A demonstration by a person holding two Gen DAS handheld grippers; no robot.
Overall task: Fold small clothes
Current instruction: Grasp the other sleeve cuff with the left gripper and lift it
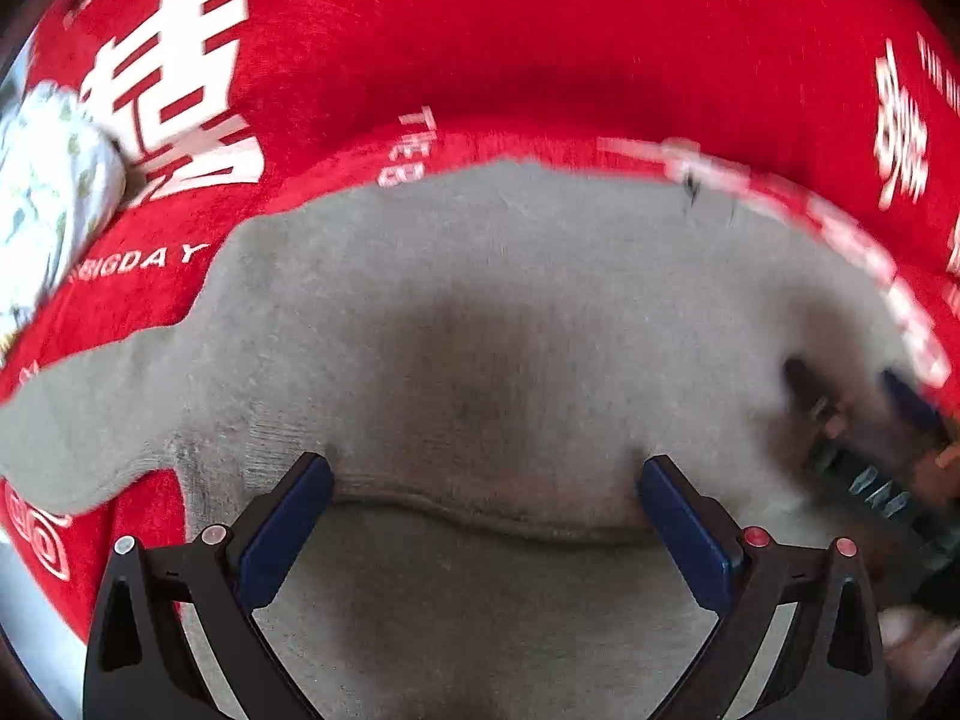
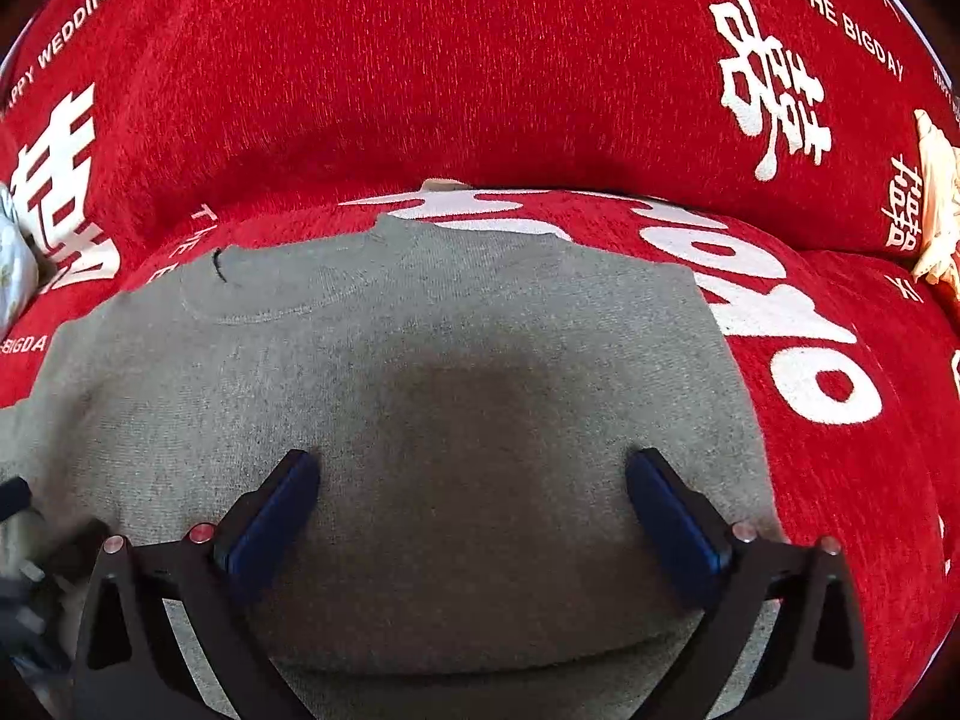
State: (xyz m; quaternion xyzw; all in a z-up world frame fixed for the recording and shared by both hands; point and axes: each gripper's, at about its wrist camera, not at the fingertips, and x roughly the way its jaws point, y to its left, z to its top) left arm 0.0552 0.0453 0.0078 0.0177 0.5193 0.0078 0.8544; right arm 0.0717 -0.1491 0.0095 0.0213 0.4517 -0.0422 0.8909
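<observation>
Grey sweater (image 2: pixel 420 372) lies flat on the red sofa (image 2: pixel 480 60); left tongs (image 1: pixel 486 492) and right tongs (image 2: pixel 471 486) both gape empty above it. Soft, limp knit: probably best pinched at hem corners

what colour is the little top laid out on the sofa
Plain grey top on the red cover; clearest in the right wrist view.

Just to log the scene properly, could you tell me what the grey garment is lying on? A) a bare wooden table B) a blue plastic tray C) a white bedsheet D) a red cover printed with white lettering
D: the grey garment lies spread on a red cover printed with white characters and words, in both wrist views.
</observation>
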